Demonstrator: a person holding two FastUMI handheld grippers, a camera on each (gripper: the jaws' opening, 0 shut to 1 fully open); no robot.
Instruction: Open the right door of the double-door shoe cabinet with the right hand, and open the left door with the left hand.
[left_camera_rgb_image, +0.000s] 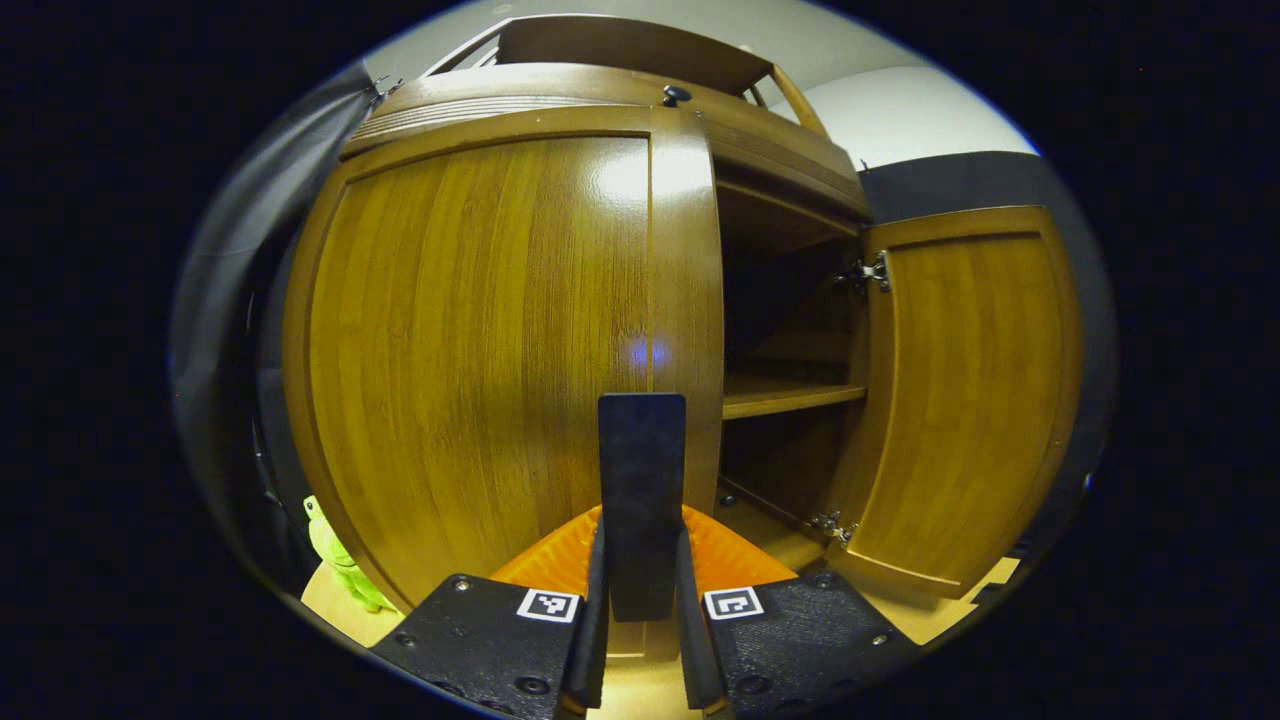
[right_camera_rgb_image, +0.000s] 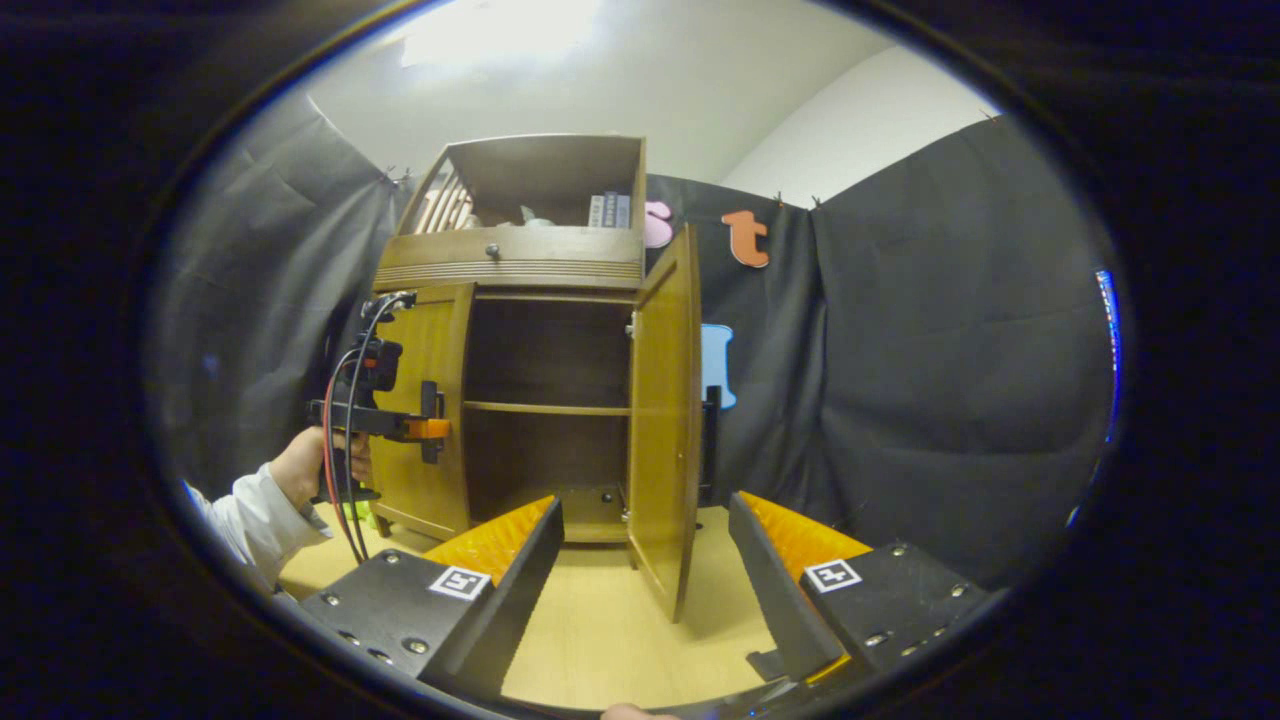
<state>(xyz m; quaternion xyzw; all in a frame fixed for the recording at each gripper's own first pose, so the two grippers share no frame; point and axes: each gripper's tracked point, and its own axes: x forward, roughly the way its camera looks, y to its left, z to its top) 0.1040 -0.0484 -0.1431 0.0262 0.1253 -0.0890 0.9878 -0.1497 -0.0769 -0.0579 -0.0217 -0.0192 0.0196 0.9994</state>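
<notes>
Nearest, in the left gripper view, left gripper (left_camera_rgb_image: 642, 560): jaws closed on a dark upright handle (left_camera_rgb_image: 642, 490) standing against the free edge of the left door (left_camera_rgb_image: 480, 340), which lies about flush with the cabinet front. Right gripper (right_camera_rgb_image: 645, 560), in the right gripper view: jaws wide apart, holding nothing, above the pale wooden floor (right_camera_rgb_image: 610, 640). Shoe cabinet (right_camera_rgb_image: 520, 270), standing on that floor before the black cloth wall. Right door (right_camera_rgb_image: 665, 420): swung fully outward, edge-on to the right gripper, hinges (left_camera_rgb_image: 868, 275) exposed; interior shelf (right_camera_rgb_image: 545, 408) visible. Drawer with small knob (right_camera_rgb_image: 491, 250) above the doors, open cubby on top. Person's hand (right_camera_rgb_image: 310, 465) and white sleeve grip the left gripper at the left door. Green toy (left_camera_rgb_image: 340, 560) at the cabinet's lower left corner.
</notes>
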